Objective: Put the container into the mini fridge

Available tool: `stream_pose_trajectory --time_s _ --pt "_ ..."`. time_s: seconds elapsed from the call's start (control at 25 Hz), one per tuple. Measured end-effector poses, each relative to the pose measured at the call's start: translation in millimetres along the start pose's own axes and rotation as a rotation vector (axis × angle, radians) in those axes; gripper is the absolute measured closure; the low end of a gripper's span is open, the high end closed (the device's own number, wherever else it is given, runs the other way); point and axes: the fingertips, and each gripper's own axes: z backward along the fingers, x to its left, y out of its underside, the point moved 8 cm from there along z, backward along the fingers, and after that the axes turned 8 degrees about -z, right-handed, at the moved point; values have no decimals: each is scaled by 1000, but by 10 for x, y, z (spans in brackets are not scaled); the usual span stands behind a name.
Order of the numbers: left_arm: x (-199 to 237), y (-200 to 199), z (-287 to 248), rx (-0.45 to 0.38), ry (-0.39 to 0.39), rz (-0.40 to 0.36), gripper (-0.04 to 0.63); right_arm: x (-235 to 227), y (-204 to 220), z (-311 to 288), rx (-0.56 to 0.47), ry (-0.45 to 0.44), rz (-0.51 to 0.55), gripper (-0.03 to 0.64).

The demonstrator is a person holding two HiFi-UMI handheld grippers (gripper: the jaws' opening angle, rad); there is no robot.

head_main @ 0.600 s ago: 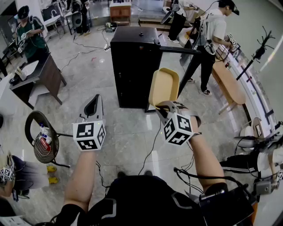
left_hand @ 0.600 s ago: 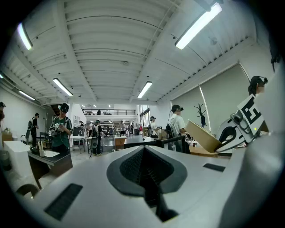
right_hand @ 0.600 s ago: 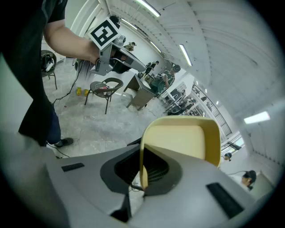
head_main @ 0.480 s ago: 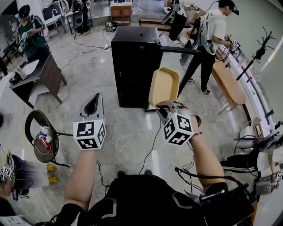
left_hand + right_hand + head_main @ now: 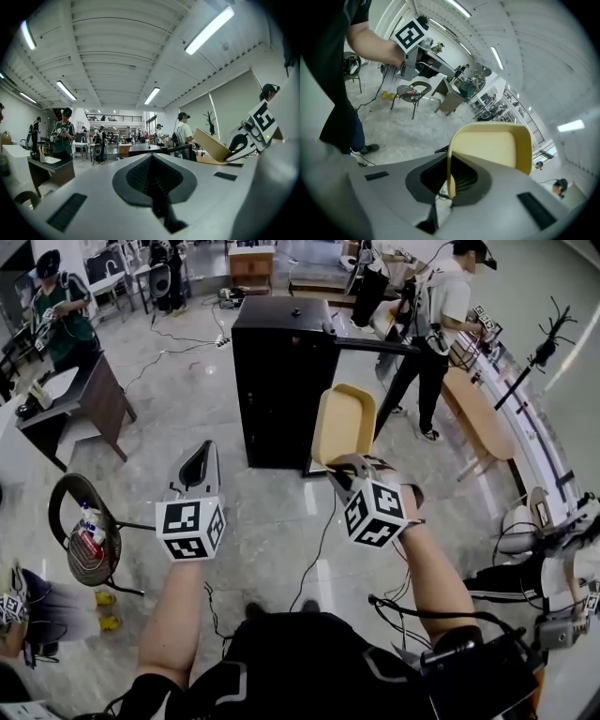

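An open, busy workshop hall around us.
We see a pale glossy floor [image 5: 281,512] strewn with cables [image 5: 178,338], a dark desk [image 5: 89,399] at left, a round chair [image 5: 89,540] nearby, tube lights [image 5: 208,30] on a ribbed ceiling [image 5: 117,47].

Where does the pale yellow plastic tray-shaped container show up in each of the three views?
Head view: the pale yellow plastic container is at centre, overlapping the lower right corner of the black mini fridge.
Left gripper view: the container is right of centre, tilted.
Right gripper view: the container is at centre, its rim between the jaws.
Shared landmark: the right gripper, clamped on the container's edge, shows in all three.
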Motion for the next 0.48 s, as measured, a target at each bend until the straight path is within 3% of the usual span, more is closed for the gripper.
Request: stream_pose_trajectory --time_s 0.48 --pt "129 45 94 -9 10 -4 586 60 -202 1 -34 -14 -56 598"
